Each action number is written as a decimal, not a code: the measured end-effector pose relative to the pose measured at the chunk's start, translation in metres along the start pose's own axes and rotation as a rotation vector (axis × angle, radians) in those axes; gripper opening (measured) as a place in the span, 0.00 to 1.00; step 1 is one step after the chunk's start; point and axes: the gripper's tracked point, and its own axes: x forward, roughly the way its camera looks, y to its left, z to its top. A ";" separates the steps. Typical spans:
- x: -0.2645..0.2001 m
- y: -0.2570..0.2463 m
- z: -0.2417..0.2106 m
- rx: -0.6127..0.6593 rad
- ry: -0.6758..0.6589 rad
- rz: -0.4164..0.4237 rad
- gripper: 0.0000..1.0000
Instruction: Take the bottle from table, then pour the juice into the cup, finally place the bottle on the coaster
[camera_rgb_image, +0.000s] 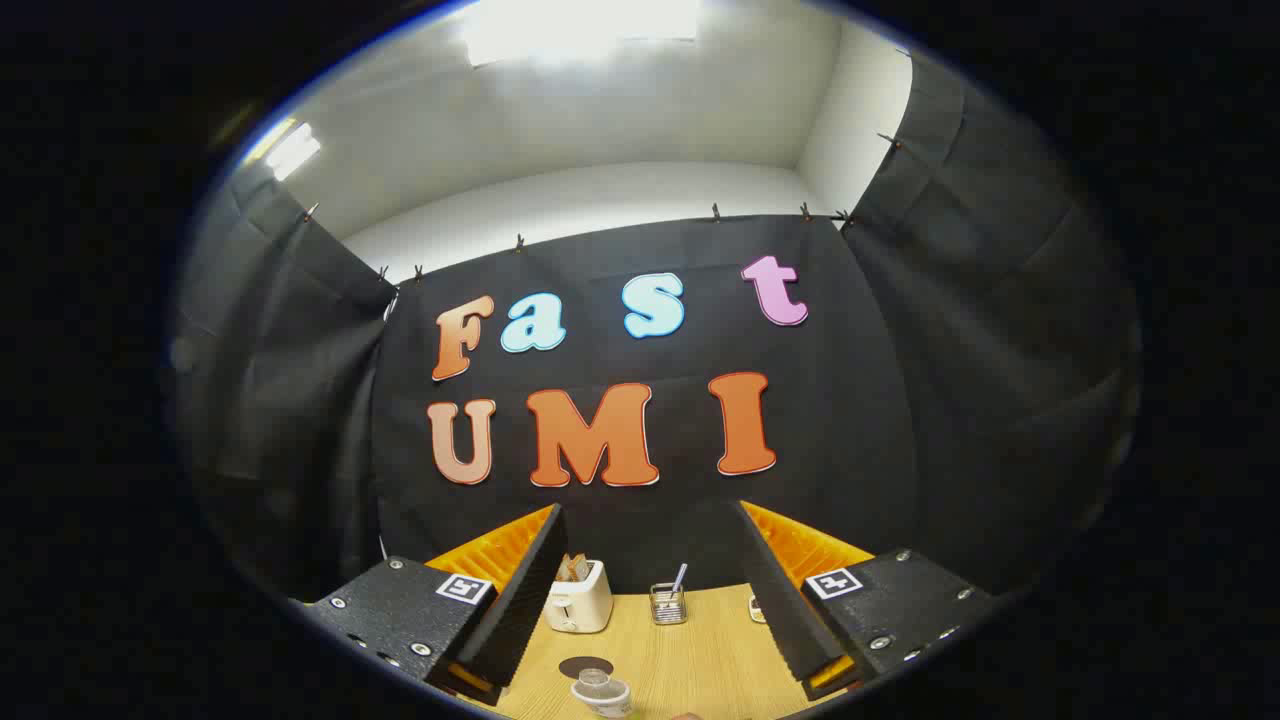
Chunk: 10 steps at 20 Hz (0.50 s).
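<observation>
My hand-held gripper (645, 590) hangs spread wide above a pale wood-grain worktop (700, 660), its two flat, coarse-textured fingers (515, 595) angled apart with nothing between them; each finger's block carries a small square printed marker. Between and below the fingers, at the near edge of the worktop, stands a clear cup (600, 692) with a round rim, seen from above; whether anything is in it I cannot tell. Just beyond the cup lies a dark, flat, round coaster (586, 666), bare on top. Farther back, by the left finger, sits a cream-coloured toaster (580, 596) with rounded corners and something brown sticking up from its slots. Beside it, midway between the fingers, a small wire-mesh holder (668, 604) keeps a slim pale utensil leaning upright. A small white item at the right finger is mostly hidden. Behind the worktop hangs a black cloth wall (880, 420), pinned along its top edge, with creased side curtains; above it are a white wall and bright ceiling lights.
</observation>
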 end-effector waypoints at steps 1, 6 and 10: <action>0.001 0.001 -0.002 -0.003 0.003 0.003 0.98; 0.002 0.008 -0.009 -0.011 0.023 0.019 0.98; 0.004 0.012 -0.009 -0.013 0.023 0.024 0.98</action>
